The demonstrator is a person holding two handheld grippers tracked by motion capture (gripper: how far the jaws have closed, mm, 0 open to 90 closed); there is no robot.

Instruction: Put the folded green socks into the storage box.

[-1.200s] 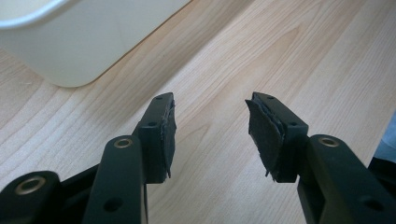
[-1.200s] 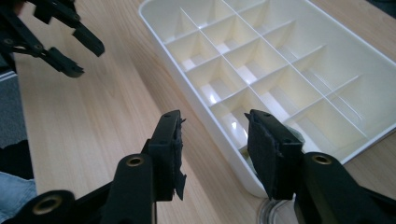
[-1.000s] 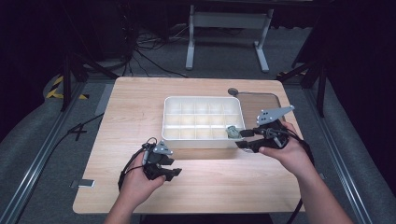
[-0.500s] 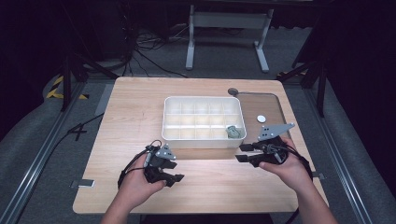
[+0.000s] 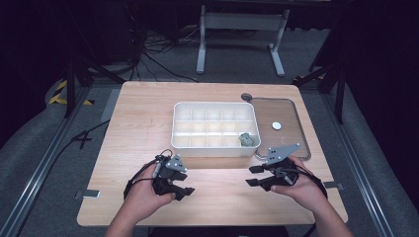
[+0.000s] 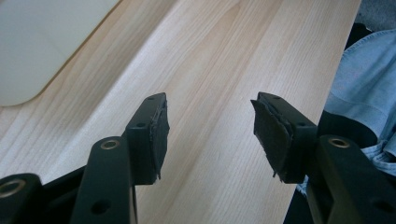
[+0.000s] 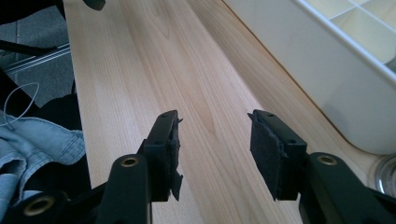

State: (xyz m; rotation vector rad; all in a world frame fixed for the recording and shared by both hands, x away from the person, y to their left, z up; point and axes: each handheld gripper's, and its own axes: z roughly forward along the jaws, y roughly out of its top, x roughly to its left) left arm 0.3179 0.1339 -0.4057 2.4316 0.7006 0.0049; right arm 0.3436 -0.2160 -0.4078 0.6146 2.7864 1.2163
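A white compartment box (image 5: 215, 149) stands mid-table, and a small grey-green piece (image 5: 245, 139) lies in its front right compartment. My left gripper (image 5: 187, 187) rests low over the wood in front of the box's left half. Its jaws have just been opening and now stand wide, with bare wood between the pads (image 6: 210, 119). My right gripper (image 5: 251, 177) is held in front of the box's right corner, pointing left. It is open too, nothing between its pads (image 7: 212, 123). The box's wall (image 7: 322, 60) runs along the right of the right gripper view.
A shallow brown tray (image 5: 285, 111) lies right of the box, with a white disc (image 5: 276, 126) in it. Bare wood stretches between the two grippers. The table's near edge is just behind both hands. A blue sleeve (image 6: 364, 70) shows beyond that edge.
My right hand has drawn back from the box's right front corner toward the near edge and sunk lower. The grey-green piece stays in its compartment. The left hand has kept its place.
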